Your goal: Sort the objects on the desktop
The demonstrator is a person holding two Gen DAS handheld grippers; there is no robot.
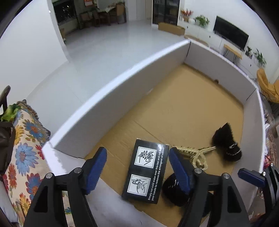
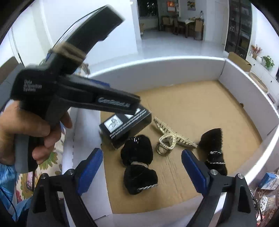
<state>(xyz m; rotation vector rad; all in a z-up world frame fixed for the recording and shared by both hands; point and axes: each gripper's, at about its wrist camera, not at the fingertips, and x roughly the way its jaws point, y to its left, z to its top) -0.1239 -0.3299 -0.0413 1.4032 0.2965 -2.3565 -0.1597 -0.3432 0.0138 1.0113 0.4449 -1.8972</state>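
Right view shows whole black bow [image 2: 138, 164] & the hand [image 2: 26, 132] w/ left gripper [image 1: 137, 167]; left view hides most of the bow. Both grippers wide open, empty. Right gripper [image 2: 142, 167] above bow; black box [image 1: 145, 172], gold clip [image 2: 170, 135] in the tray [image 1: 111, 97].

A pale glossy floor [image 1: 108, 50] runs back to a far dining nook with dark wooden chairs [image 1: 102, 15] around a table. On the right, a black television [image 1: 230, 35] stands on a low white cabinet [image 1: 205, 33] with potted plants [image 1: 202, 20]; white walls [image 1: 26, 52] on the left; a mustard chair [image 1: 268, 87] far right
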